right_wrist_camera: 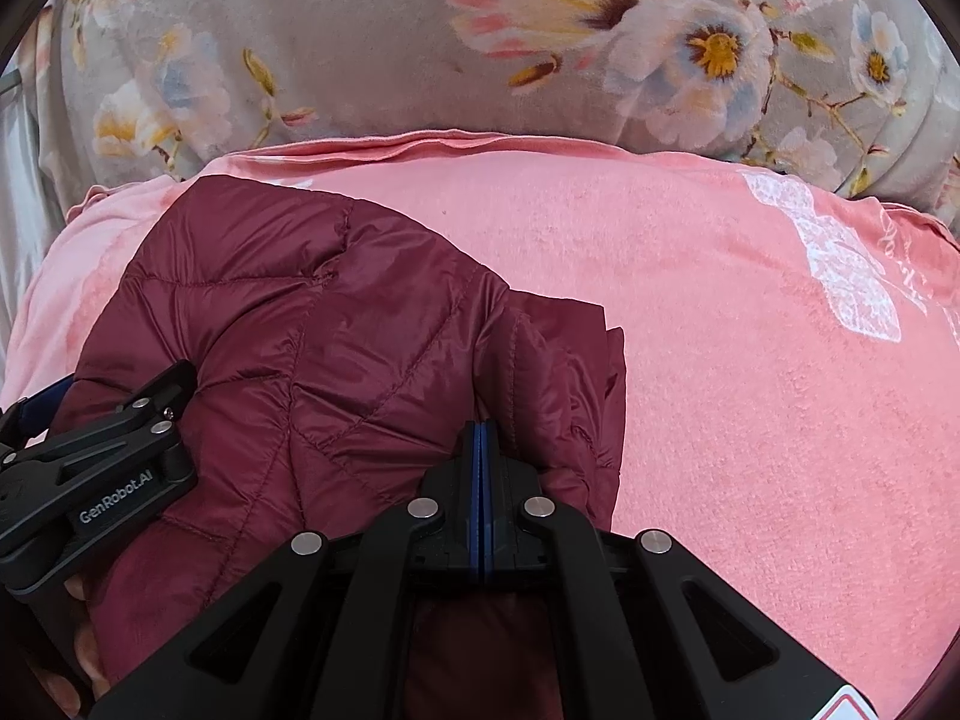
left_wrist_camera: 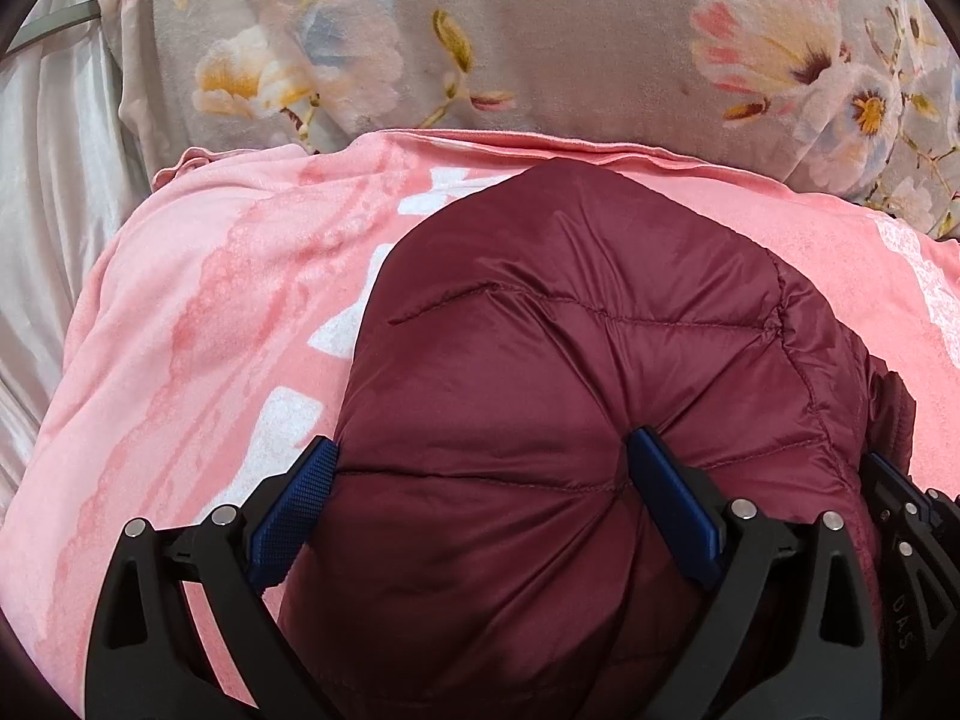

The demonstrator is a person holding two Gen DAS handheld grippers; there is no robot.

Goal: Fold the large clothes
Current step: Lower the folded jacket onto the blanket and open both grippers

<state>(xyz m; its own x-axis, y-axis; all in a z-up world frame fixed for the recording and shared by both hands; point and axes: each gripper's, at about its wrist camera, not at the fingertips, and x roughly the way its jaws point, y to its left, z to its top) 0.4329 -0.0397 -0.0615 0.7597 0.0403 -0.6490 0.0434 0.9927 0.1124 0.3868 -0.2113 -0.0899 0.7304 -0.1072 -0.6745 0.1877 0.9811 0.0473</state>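
Observation:
A maroon quilted puffer jacket (left_wrist_camera: 540, 348) lies bunched on a pink blanket (left_wrist_camera: 198, 312). In the left wrist view my left gripper (left_wrist_camera: 486, 480) straddles a thick bulge of it. Both blue pads (left_wrist_camera: 666, 492) dent the fabric, so it is shut on the jacket. The right wrist view shows that gripper (right_wrist_camera: 114, 390) at the jacket's (right_wrist_camera: 312, 324) left side. My right gripper (right_wrist_camera: 483, 438) is shut with its blue pads together, tips resting on the jacket's near right part. No fabric shows between them. It also appears at the right edge of the left view (left_wrist_camera: 888, 474).
The pink blanket (right_wrist_camera: 750, 390) with white print spreads wide to the right of the jacket. Beyond it lies a grey floral blanket (right_wrist_camera: 360, 48). Silvery satin cloth (left_wrist_camera: 54, 150) hangs at the far left. Fingers of a hand (right_wrist_camera: 78, 630) show under the left gripper.

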